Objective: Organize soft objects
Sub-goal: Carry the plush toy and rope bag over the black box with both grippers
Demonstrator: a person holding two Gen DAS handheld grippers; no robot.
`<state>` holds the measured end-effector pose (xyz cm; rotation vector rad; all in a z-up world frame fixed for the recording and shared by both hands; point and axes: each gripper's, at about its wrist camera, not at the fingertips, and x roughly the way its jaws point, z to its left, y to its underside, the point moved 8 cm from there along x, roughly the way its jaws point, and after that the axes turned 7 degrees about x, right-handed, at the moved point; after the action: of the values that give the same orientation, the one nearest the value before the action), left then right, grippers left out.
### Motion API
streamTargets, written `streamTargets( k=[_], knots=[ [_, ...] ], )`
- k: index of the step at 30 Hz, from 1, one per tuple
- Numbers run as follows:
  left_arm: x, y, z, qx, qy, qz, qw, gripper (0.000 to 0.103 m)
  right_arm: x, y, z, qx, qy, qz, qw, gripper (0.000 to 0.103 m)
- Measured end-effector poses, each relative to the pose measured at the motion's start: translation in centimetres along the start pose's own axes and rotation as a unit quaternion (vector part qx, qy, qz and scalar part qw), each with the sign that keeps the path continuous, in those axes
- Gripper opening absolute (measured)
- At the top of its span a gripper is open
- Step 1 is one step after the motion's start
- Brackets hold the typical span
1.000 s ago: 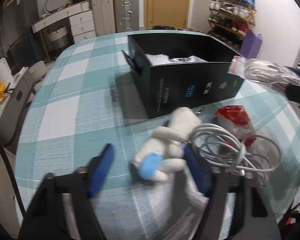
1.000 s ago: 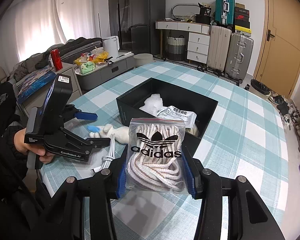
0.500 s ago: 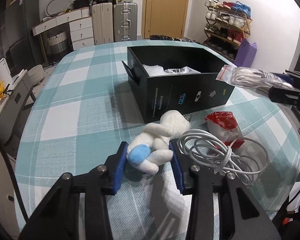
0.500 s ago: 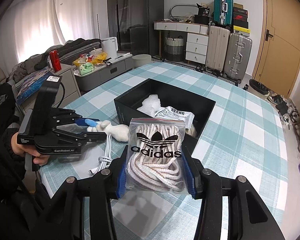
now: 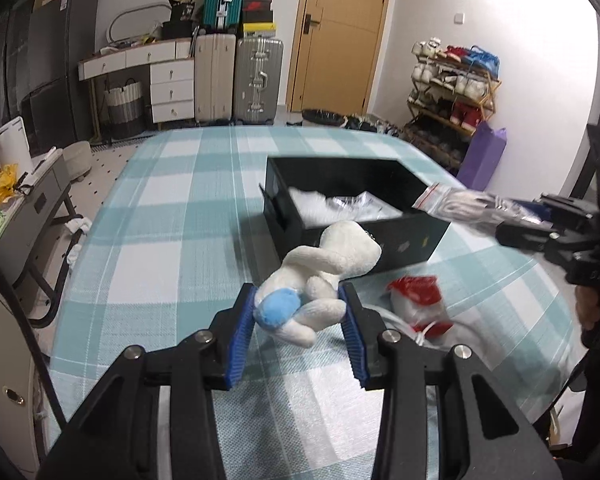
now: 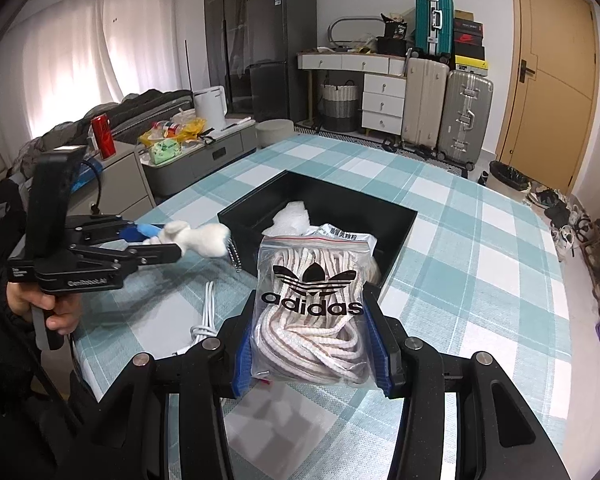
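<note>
holding my left claw (image 5: 298,330) clamped on the white plush toy (image 5: 320,276), lifted off the tabletop (image 5: 172,240) near the black box (image 5: 380,236); right claw (image 6: 312,344) clamped on the bagged laces (image 6: 312,300).

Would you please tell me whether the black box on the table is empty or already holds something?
Not empty. The open-topped black box already holds crumpled white packing material and a printed plastic packet.
</note>
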<state>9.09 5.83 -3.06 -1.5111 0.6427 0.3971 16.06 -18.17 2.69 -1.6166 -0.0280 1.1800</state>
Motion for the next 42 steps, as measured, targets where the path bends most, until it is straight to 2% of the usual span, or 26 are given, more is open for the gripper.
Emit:
streamTargets(
  k=[9, 18, 28, 42],
  knots=[
    [-0.8, -2.1, 0.3, -0.011, -0.004, -0.023, 0.9997, 0.040, -0.3, -0.9, -1.1, 0.023, 0.014, -0.017, 0.999, 0.047],
    [0.3, -4.3, 0.0, -0.010, -0.015, -0.026, 0.9995, 0.040, 0.7, -1.5, -2.1, 0.045, 0.021, -0.008, 0.999, 0.047],
    [2.6, -6.6, -0.5, -0.009, -0.021, -0.019, 0.9996, 0.040, 2.4, -2.9, -1.9, 0.025, 0.025, 0.015, 0.999, 0.047],
    [6.1, -8.1, -1.4, -0.007, -0.022, 0.000, 0.9997, 0.040, 6.6, -4.1, -1.4, -0.015, 0.003, 0.060, 0.998, 0.047]
  ],
)
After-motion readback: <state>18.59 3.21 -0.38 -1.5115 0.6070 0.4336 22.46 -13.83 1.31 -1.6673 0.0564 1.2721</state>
